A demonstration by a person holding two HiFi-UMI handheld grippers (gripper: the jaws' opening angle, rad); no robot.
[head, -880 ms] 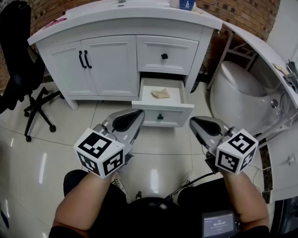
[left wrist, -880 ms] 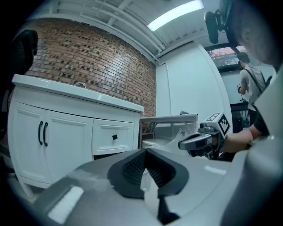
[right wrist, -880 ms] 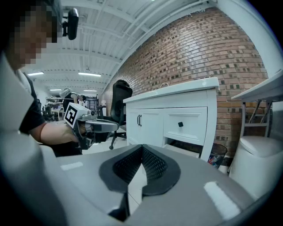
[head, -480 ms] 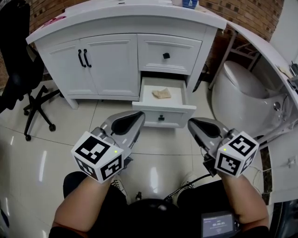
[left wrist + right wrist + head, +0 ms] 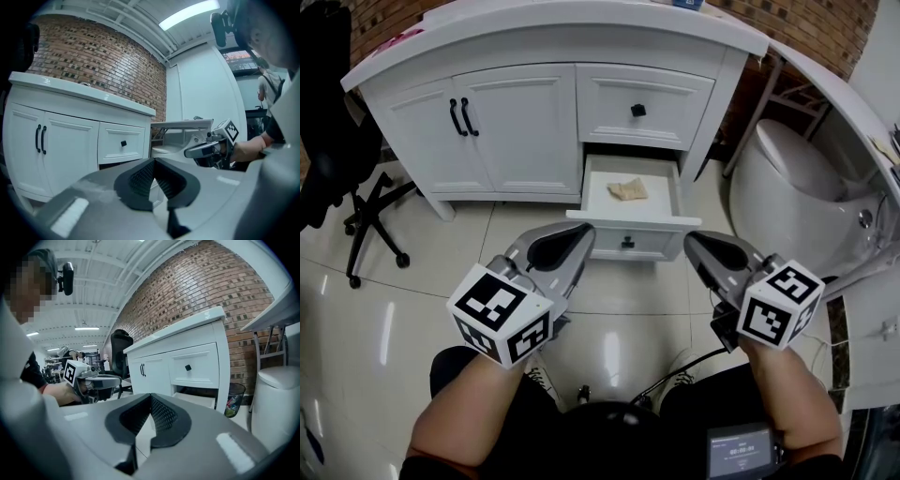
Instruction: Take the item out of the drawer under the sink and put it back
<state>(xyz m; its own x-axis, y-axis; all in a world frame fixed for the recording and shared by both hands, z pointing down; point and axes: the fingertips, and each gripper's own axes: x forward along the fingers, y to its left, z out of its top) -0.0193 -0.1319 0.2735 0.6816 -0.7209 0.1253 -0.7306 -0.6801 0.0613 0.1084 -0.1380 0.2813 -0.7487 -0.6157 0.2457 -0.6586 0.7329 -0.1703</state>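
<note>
The tan item (image 5: 627, 189) lies sideways in the open drawer (image 5: 661, 220), ahead of both grippers, which are closed and empty. It is a bit nearer the left gripper (image 5: 585, 228) than the right gripper (image 5: 688, 237).

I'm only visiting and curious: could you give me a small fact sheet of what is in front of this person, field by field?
Setting: white vanity cabinet, with a toilet to its right
Lower drawer: pulled open
Item: small tan piece lying inside the lower drawer
Upper drawer: shut
Left gripper: jaws together, nothing between them, apart from the drawer
Right gripper: jaws together, nothing between them, apart from the drawer
</note>
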